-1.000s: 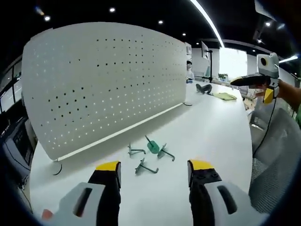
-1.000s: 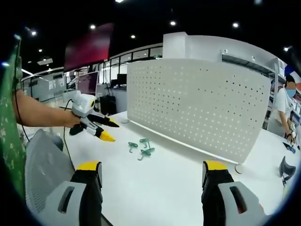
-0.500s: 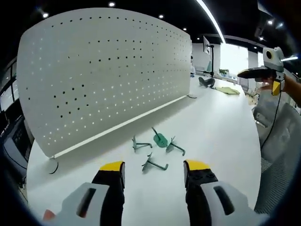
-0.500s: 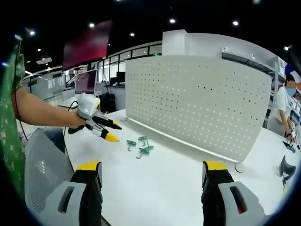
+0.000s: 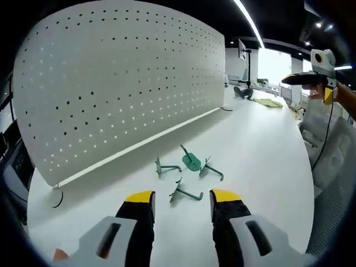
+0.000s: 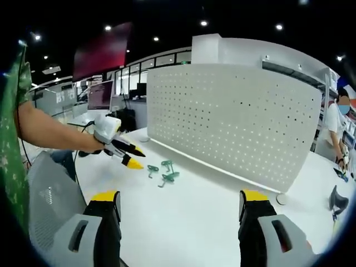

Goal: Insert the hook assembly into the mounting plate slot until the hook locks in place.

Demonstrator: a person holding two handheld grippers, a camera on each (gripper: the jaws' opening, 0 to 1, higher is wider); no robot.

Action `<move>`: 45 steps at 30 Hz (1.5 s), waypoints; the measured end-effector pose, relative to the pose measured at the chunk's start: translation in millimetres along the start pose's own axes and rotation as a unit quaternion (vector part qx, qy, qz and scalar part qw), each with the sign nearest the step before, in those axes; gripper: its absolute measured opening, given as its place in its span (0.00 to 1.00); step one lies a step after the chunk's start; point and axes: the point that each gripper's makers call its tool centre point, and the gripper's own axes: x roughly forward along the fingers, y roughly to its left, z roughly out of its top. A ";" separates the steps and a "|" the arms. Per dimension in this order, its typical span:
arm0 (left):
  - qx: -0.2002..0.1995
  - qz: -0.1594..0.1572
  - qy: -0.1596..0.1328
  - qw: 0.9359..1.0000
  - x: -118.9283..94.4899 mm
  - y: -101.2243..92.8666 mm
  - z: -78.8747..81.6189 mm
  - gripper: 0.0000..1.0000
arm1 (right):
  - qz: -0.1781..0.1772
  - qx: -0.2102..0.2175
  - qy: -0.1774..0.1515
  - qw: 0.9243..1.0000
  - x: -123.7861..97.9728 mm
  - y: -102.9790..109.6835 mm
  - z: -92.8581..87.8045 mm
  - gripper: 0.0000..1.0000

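Now we bring the left gripper (image 5: 182,196) down, jaws part-open and empty, over the nearest hook (image 5: 184,192) on the table (image 5: 261,156) before the pegboard (image 5: 122,78) — centre its shank, then squeeze. Our right gripper (image 6: 181,201) waits wide, empty.

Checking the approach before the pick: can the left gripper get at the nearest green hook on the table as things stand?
Probably yes. The left gripper is open, and the nearest hook lies on bare table just ahead of its fingers, apart from the other hooks, with nothing between.
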 end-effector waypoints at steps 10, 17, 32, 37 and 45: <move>-0.002 -0.002 0.002 1.000 6.2 3.3 -1.8 0.33 | -0.001 0.001 0.007 1.000 1.8 -1.2 -3.8 0.89; -0.001 -0.004 0.013 1.000 10.5 3.5 -7.7 0.28 | -0.002 0.001 0.009 1.000 4.0 -2.1 -4.6 0.89; 0.004 -0.006 0.018 1.000 19.1 6.0 -10.9 0.22 | -0.005 0.003 0.015 1.000 6.1 -4.0 -6.9 0.89; 0.005 -0.007 0.019 1.000 22.1 7.2 -11.7 0.20 | -0.005 0.004 0.016 1.000 6.8 -5.1 -8.2 0.89; 0.005 -0.011 0.024 1.000 24.3 6.1 -14.1 0.17 | -0.008 0.006 0.017 1.000 7.6 -6.2 -8.2 0.89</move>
